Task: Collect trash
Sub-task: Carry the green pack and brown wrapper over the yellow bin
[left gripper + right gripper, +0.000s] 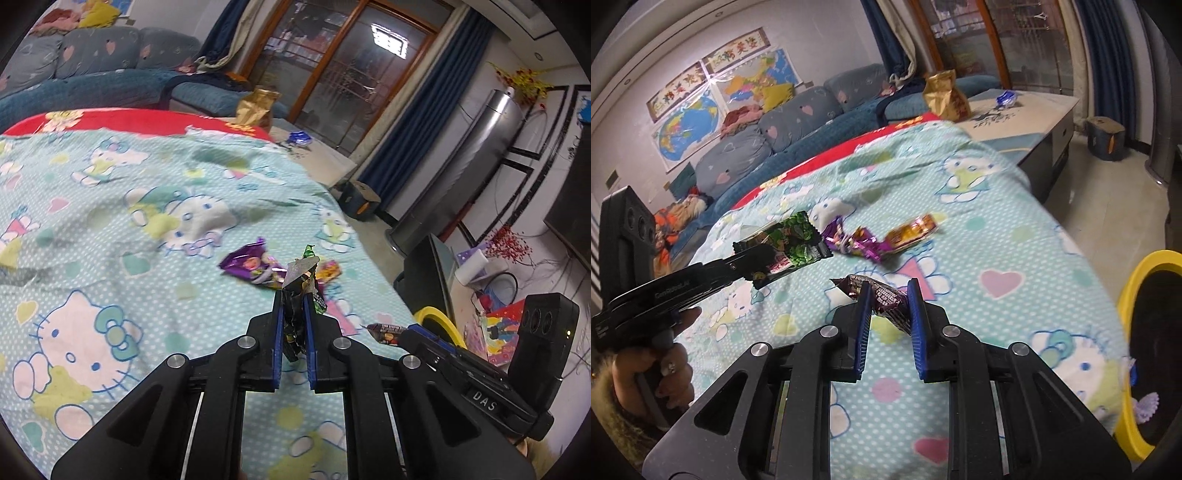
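Turquoise sheet (155, 192): cartoon-cat print, spread over a red cover (140, 120) — it fills most of both views.
Sofa (798, 122): blue-grey cushions behind the sheet, maps on the wall above.
Low table (1027, 114): beyond the sheet's far end, carrying a gold bag (945, 94).
Yellow-rimmed bin (1145, 332): dark inside, just off the sheet's right edge.
Left gripper (293, 299): blue pads clamped together on a green-and-black wrapper (792, 243), held clear of the sheet; a hand (665, 369) grips its handle.
Right gripper (888, 291): pads pinching a dark brown wrapper (882, 295), also held off the sheet.
Loose trash: a purple wrapper (855, 242) and an orange wrapper (914, 230) — lying side by side on the sheet past both grippers.
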### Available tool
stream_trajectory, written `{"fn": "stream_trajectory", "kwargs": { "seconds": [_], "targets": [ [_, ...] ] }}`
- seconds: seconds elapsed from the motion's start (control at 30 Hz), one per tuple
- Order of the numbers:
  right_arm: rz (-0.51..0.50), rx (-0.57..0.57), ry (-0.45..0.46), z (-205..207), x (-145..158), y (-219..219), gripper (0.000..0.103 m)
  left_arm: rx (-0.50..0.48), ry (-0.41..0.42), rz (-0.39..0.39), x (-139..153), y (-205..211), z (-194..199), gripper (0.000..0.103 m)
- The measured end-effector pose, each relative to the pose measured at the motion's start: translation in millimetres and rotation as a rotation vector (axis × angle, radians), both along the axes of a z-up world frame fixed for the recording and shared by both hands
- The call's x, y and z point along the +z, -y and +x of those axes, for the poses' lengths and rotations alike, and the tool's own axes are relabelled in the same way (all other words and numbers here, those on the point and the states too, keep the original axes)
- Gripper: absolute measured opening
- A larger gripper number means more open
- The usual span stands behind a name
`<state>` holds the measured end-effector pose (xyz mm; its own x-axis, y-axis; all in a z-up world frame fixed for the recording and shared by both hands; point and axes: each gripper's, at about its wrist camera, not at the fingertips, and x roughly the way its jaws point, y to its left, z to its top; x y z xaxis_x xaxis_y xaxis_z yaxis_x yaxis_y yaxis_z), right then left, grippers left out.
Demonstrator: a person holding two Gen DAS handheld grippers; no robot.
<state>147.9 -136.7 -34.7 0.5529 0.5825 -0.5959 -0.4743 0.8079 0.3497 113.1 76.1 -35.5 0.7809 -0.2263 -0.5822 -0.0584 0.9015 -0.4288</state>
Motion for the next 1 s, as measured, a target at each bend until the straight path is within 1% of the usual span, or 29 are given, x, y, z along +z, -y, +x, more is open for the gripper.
{"fn": "stream_trajectory", "kwargs": {
  "seconds": [0.5, 1.0],
  "targets": [
    [0.012, -0.124, 0.031, -5.4, 9.6, 55.1, 0.015, -0.129, 0.033, 0.031, 14.6, 53.0, 4.5, 0.01],
    [0.005, -0.21, 0.042, -15.1, 11.2, 96.1, 0.015, -0.229, 0.043, 0.052, 17.4, 95.6, 8.3, 0.01]
  ]
}}
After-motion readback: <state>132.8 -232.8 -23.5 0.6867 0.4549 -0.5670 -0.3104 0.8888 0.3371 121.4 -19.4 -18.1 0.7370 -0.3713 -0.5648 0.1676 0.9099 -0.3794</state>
